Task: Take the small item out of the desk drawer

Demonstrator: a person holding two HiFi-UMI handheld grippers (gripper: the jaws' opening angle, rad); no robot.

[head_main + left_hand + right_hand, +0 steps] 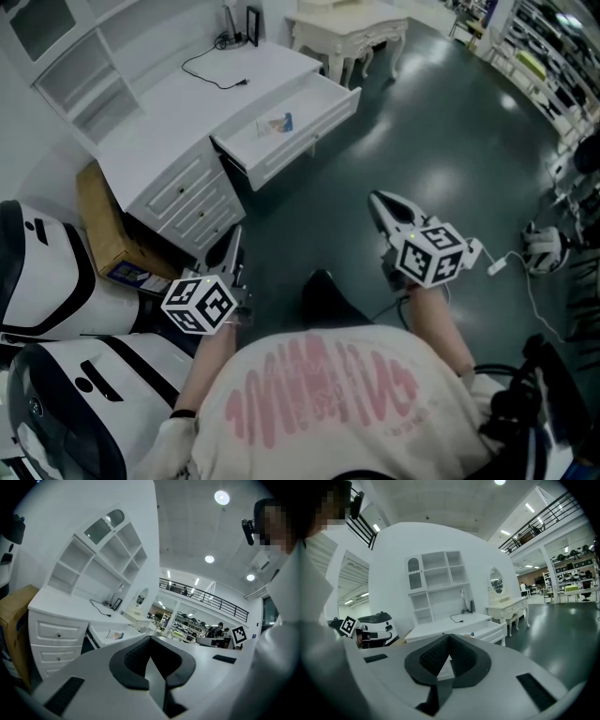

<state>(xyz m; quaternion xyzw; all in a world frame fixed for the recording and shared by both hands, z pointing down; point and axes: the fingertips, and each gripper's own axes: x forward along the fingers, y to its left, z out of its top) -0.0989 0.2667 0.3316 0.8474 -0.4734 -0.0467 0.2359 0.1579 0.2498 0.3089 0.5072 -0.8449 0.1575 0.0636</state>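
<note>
The person stands well back from the white desk, a hand-held gripper in each hand and both held out front at waist height. The left hand-held gripper (233, 240) is clenched, its dark pads pressed tip to tip with nothing between them. The right hand-held gripper (379, 200) is clenched just the same and carries nothing. Both point towards the desk and neither is near it.

The desk drawer (309, 139) is pulled wide open, jutting out over the dark green floor (441, 141). The small item (276, 124), a flat pale thing with a patch of blue, lies inside on the drawer bottom, towards the left half. From the left gripper view it shows as a light slip with colour on it (116, 634), lying flat.

On the tabletop (178, 122) a black cable (214, 67) trails in a loop. A cardboard box (103, 230) leans against the desk's side. A cream dressing table (352, 28) stands beyond the drawer.
</note>
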